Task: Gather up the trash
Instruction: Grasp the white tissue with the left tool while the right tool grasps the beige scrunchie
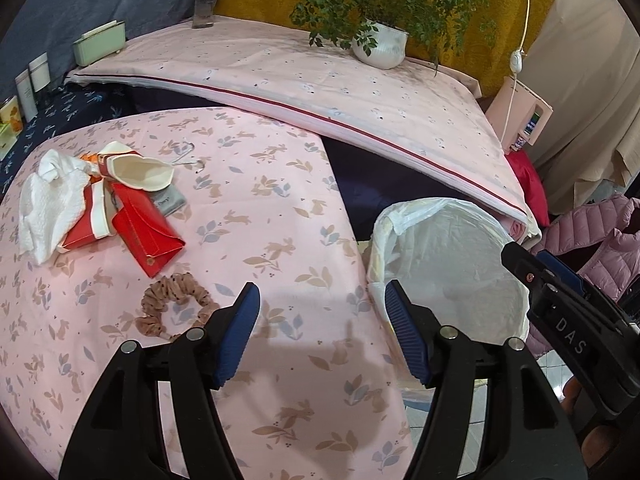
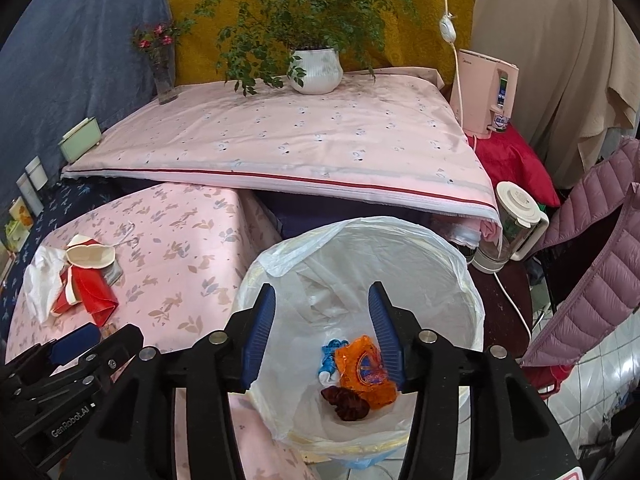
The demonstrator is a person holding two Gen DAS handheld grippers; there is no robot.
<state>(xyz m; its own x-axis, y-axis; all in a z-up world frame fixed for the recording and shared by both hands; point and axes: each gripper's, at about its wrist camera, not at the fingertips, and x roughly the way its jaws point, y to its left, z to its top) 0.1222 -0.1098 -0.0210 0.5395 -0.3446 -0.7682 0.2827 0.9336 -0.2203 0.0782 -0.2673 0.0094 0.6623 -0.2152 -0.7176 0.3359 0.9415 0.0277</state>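
A white-lined trash bin (image 2: pixel 460 280) stands beside the pink rabbit-print table (image 1: pixel 280 220); it also shows in the left wrist view (image 1: pixel 452 248). Inside lie an orange wrapper (image 2: pixel 360 376), a blue scrap (image 2: pixel 329 354) and a dark brown lump (image 2: pixel 346 400). My right gripper (image 2: pixel 322 300) is open and empty above the bin. My left gripper (image 1: pixel 322 300) is open and empty over the table's near edge. On the table lie a crumpled white tissue (image 1: pixel 48 204), red-and-white packaging (image 1: pixel 144 236), a white cup-shaped piece (image 1: pixel 140 172) and a brown scrunchie (image 1: pixel 176 304).
A raised pink-covered surface (image 1: pixel 320 92) behind holds a potted plant (image 1: pixel 380 44), a flower vase (image 1: pixel 206 0) and a green box (image 1: pixel 100 42). A pink appliance (image 2: pixel 486 92), a blender jug (image 2: pixel 512 224) and a pink puffer jacket (image 2: pixel 592 280) are at the right.
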